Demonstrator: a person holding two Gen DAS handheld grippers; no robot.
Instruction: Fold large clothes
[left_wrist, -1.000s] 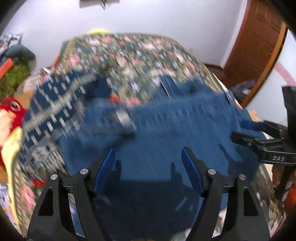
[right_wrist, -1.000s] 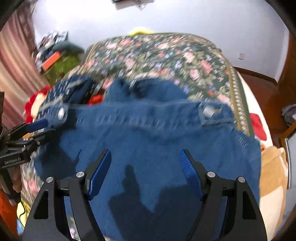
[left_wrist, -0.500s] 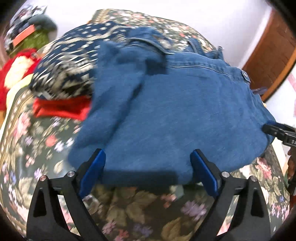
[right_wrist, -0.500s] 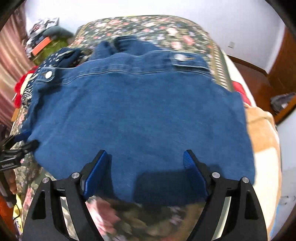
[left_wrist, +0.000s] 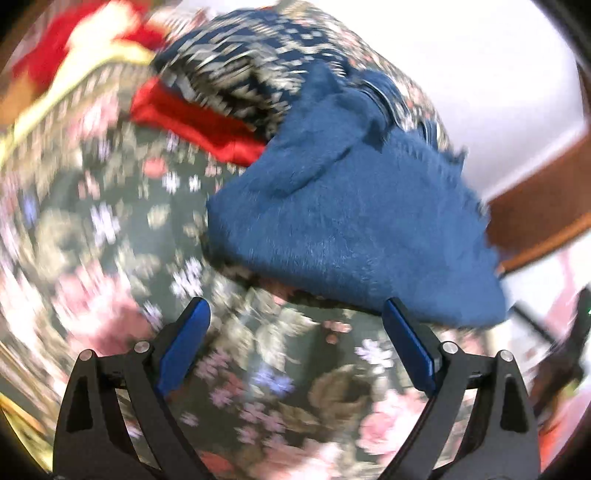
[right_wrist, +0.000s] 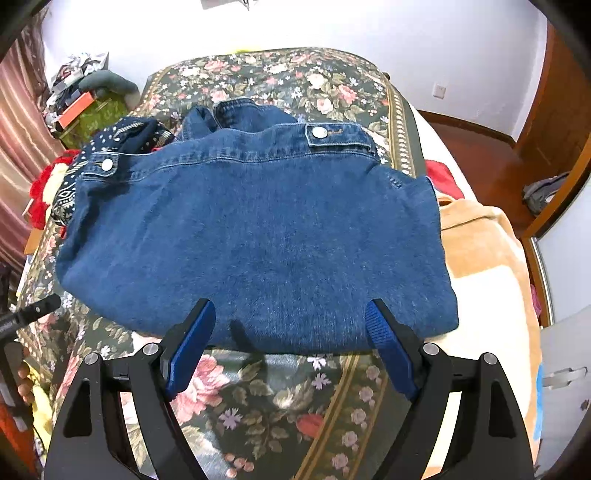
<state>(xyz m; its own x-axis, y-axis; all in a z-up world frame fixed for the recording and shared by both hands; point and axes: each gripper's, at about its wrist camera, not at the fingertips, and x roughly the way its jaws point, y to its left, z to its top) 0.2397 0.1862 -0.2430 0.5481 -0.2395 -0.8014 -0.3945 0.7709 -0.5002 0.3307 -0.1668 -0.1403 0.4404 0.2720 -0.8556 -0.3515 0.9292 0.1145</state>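
Right claw (right_wrist: 290, 330): I see its jaws spread wide, nothing between them, blue pads hanging just at the near folded edge of the denim jacket (right_wrist: 255, 236). Whether the pad tips touch the cloth, I cannot tell.

The jacket lies folded straight ahead of the right claw, flat on the floral bedspread (right_wrist: 280, 398). Its snap-buttoned hem band is on the far side from the claw. Beyond the jacket's far-left corner sits a navy patterned garment (right_wrist: 125, 136), partly under the denim. To the right of the jacket, a tan blanket (right_wrist: 480, 251) touches its edge.

Left claw (left_wrist: 295, 332): jaws also wide apart and empty. This view is badly motion-blurred. From this claw the jacket (left_wrist: 354, 221) sits ahead and to the right, its near edge just beyond the right fingertip. The left finger is over bare bedspread (left_wrist: 110, 240). Ahead and left of the jacket, a red cloth (left_wrist: 192, 122) lies beneath the navy patterned garment (left_wrist: 251, 70).

At the left edge of the right wrist view, a black tip of the left claw shows near the jacket's left corner.
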